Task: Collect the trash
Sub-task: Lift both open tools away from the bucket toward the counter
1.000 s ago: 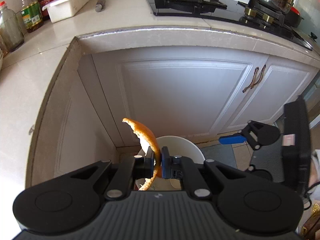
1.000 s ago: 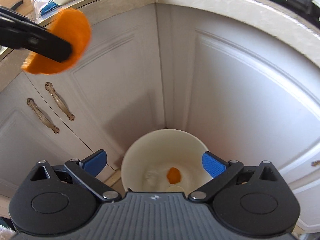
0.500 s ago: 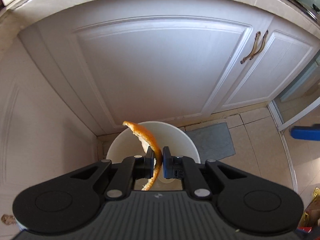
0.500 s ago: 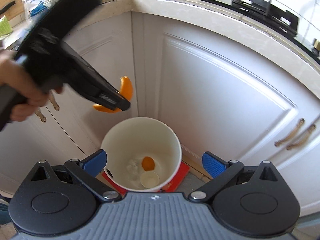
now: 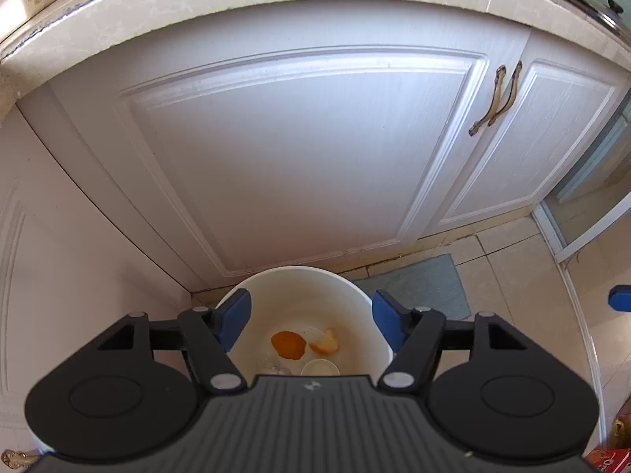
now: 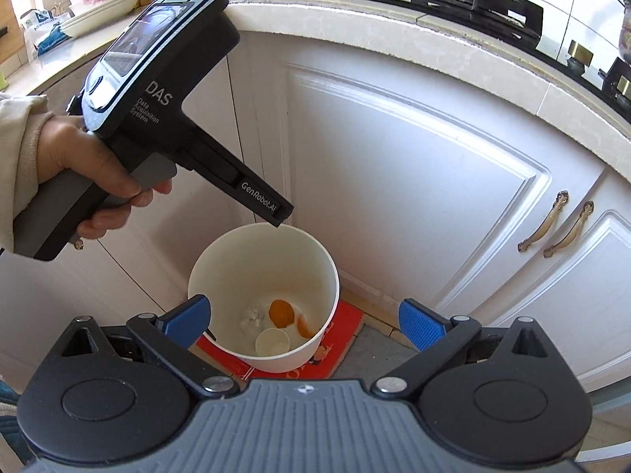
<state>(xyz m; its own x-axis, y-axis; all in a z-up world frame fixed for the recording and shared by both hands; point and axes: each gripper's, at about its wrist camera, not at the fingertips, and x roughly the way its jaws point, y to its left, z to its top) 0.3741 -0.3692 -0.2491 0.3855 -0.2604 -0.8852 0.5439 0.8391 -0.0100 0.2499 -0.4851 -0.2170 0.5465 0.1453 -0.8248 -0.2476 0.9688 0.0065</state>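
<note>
Bright daylight fills both views, and both are sharp. Fisheye distortion bows the cabinet doors (image 5: 299, 157) and the bench (image 6: 394, 27) edge towards the frame corners. Soft shadow sits inside the white bin (image 6: 311, 252).

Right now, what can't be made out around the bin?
- Bin floor, left wrist view: the near part is hidden by the left gripper body.
- White scrap, right wrist view: too small to identify.
- Red flat thing under the bin: mostly covered by it; print unreadable.
- Left gripper's fingers, right wrist view: hidden behind its body.

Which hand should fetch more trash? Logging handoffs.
Either: left gripper has just opened, nothing between its jaws, peel in bucket. Right gripper is open and empty too.
</note>
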